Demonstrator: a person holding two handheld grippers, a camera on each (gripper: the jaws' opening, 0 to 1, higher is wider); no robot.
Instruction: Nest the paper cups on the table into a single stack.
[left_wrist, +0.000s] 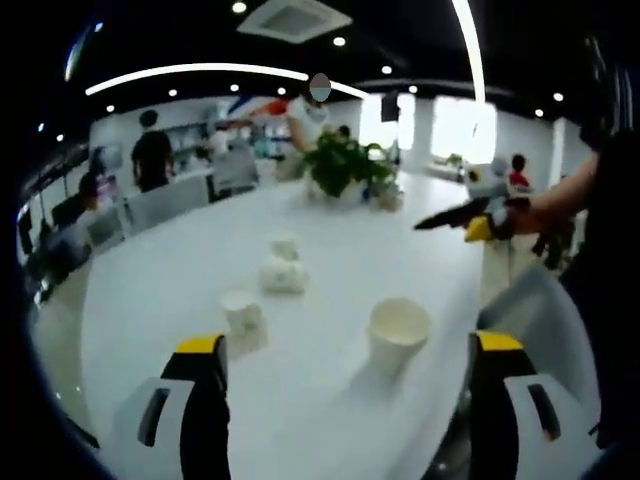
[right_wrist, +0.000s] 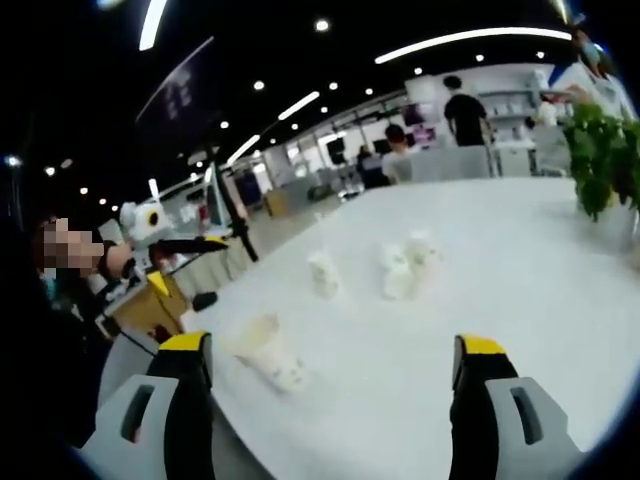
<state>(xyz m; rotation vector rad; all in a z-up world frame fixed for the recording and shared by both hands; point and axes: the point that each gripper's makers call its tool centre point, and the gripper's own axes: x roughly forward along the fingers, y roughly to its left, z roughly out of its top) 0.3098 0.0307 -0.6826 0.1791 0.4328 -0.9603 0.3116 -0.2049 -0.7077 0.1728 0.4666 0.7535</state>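
Left gripper (left_wrist: 345, 385): jaws spread wide, holding nothing — they hang above the near edge of the white table (left_wrist: 300, 420).
Right gripper (right_wrist: 335, 385): jaws equally wide apart, empty, over the table's near edge; it also shows at the right of the left gripper view, raised off the surface.
Nearest cup (left_wrist: 398, 335): upright, mouth open, just beyond the left gripper's right jaw and apart from it.
Small cup (left_wrist: 243, 312): upright, near the left jaw, not touched.
Far cups (left_wrist: 283, 268): a blurred cluster at mid-table; how they sit I cannot tell.
Table: white, glossy, long — a potted plant (left_wrist: 345, 165) stands at its far end.
Room: dark ceiling with strip lights, people standing beyond the table.
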